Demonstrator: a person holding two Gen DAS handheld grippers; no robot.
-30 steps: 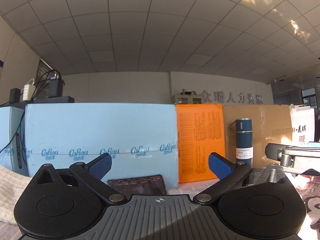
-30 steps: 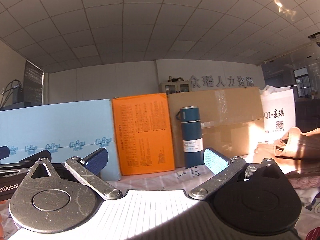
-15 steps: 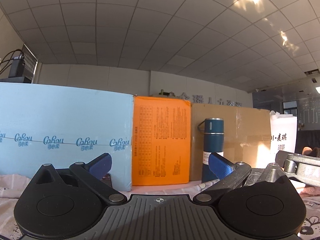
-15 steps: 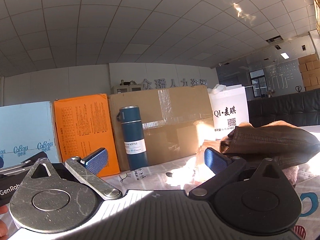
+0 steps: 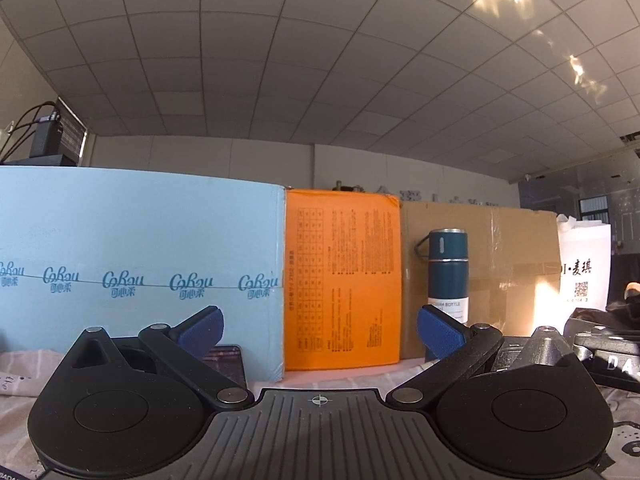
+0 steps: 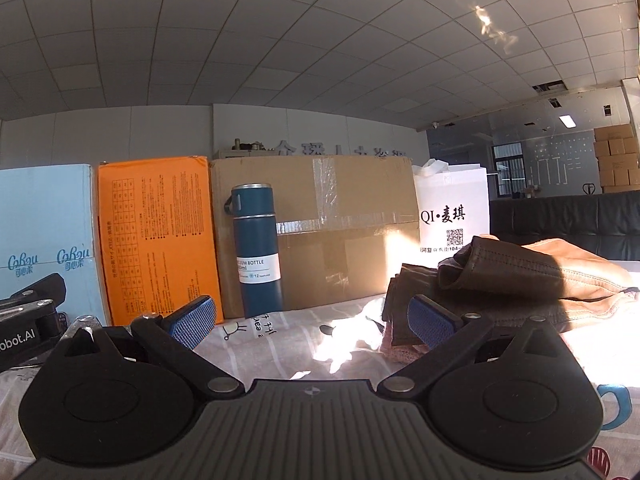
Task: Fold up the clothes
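A pile of clothes with a brown leather jacket [image 6: 532, 280] on top lies on the printed sheet at the right, just beyond my right gripper's right finger. My right gripper [image 6: 312, 322] is open and empty, held low over the sheet. My left gripper [image 5: 320, 330] is open and empty and faces the boxes at the back. The right gripper's body shows at the right edge of the left wrist view [image 5: 600, 344]. The left gripper's body shows at the left edge of the right wrist view [image 6: 28, 320].
A light blue box [image 5: 140, 264], an orange box [image 5: 344, 280], a brown cardboard box [image 6: 320, 232] and a white paper bag [image 6: 454, 208] stand in a row at the back. A dark blue vacuum bottle [image 6: 256, 252] stands before them. A dark phone-like slab [image 5: 226, 362] leans on the blue box.
Both grippers have swung: the right view turned further right, bringing the jacket pile closer and larger. The left view shifted so the boxes sit slightly more to the right. Both stayed open.
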